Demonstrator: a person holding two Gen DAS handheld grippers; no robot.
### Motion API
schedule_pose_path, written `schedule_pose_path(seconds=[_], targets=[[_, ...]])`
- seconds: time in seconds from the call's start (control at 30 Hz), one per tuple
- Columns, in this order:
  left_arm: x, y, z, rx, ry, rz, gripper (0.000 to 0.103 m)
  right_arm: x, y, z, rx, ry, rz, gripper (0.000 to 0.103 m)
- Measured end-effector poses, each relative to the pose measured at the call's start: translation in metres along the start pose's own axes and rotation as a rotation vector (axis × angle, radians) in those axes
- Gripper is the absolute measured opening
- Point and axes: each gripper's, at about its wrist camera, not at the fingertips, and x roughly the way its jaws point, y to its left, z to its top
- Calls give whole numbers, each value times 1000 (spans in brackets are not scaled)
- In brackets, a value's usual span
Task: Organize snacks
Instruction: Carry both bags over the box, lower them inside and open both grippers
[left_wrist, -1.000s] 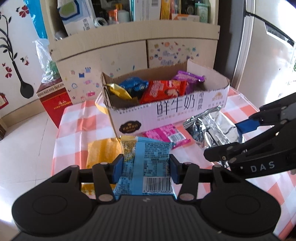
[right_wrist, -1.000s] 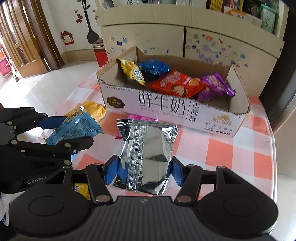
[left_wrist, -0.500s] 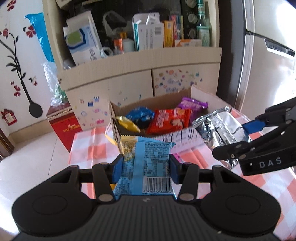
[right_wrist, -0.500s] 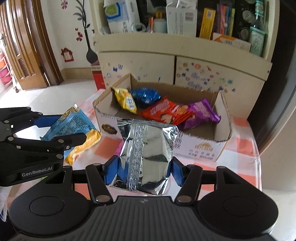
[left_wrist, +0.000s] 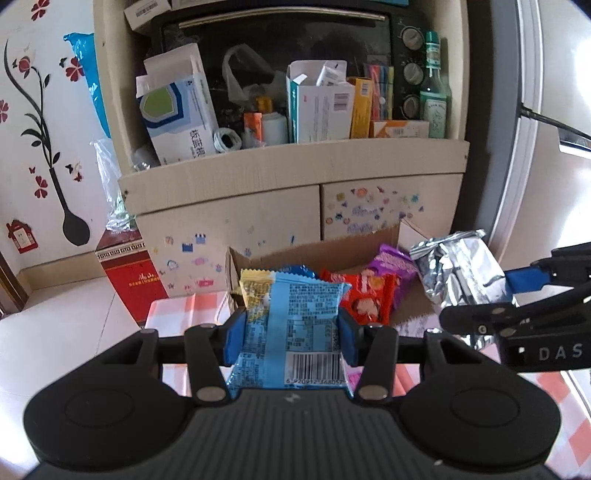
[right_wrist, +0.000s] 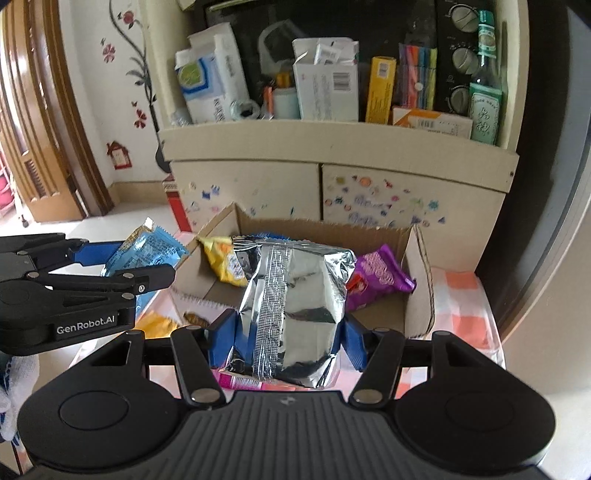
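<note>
My left gripper (left_wrist: 291, 334) is shut on a light blue snack packet (left_wrist: 295, 328) and holds it in the air in front of the cardboard box (left_wrist: 332, 251). My right gripper (right_wrist: 286, 338) is shut on a silver foil bag (right_wrist: 295, 306), held above the box's (right_wrist: 417, 295) front edge. The box holds a yellow packet (right_wrist: 225, 264), a red packet (left_wrist: 369, 299), a purple packet (right_wrist: 376, 277) and a dark blue one. The silver bag (left_wrist: 458, 273) and the right gripper (left_wrist: 517, 291) show at the right of the left wrist view. The blue packet (right_wrist: 147, 251) shows at the left of the right wrist view.
The box stands on a table with an orange and white checked cloth (right_wrist: 465, 317). A pink packet (right_wrist: 240, 382) and an orange-yellow packet (right_wrist: 157, 325) lie on the cloth in front of the box. A cream cabinet (left_wrist: 295, 173) with cluttered shelves stands behind. A red carton (left_wrist: 129, 273) is on the floor.
Both grippers have risen and moved towards the box with their packets. The silver bag is now over the box's front edge, and the blue packet is closer to the box's left end.
</note>
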Motion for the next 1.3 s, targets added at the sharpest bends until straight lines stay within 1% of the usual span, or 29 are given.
schedule_pose_path(seconds=[0.13, 0.33, 0.53, 0.67, 0.73, 0.8, 0.83, 0.87, 1.0, 1.1, 1.23, 1.3], targets=[[16, 3, 8, -11, 0, 7, 49, 8, -9, 6, 29, -12, -5, 66], [43, 7, 15, -50, 22, 20, 49, 25, -19, 13, 81, -17, -11, 66], [63, 8, 29, -64, 13, 15, 49, 36, -27, 20, 110, -39, -33, 66], [81, 11, 36, -90, 25, 11, 50, 49, -39, 25, 181, -39, -31, 66], [90, 12, 36, -99, 35, 10, 51, 55, -46, 26, 225, -61, -44, 67], [96, 11, 34, -112, 48, 18, 65, 58, -52, 26, 259, -73, -60, 71], [96, 11, 34, -120, 53, 25, 74, 59, -54, 27, 271, -75, -64, 78], [95, 11, 33, -127, 49, 27, 75, 58, -55, 27, 275, -78, -65, 82], [81, 12, 38, -138, 33, 15, 77, 50, -52, 28, 244, -91, -64, 84], [66, 15, 38, -142, 22, 13, 80, 46, -52, 28, 256, -80, -39, 85], [56, 18, 28, -116, 41, 41, 80, 43, -43, 25, 216, -62, -34, 87], [53, 22, 22, -121, 58, 54, 80, 41, -38, 23, 196, -56, -24, 88]])
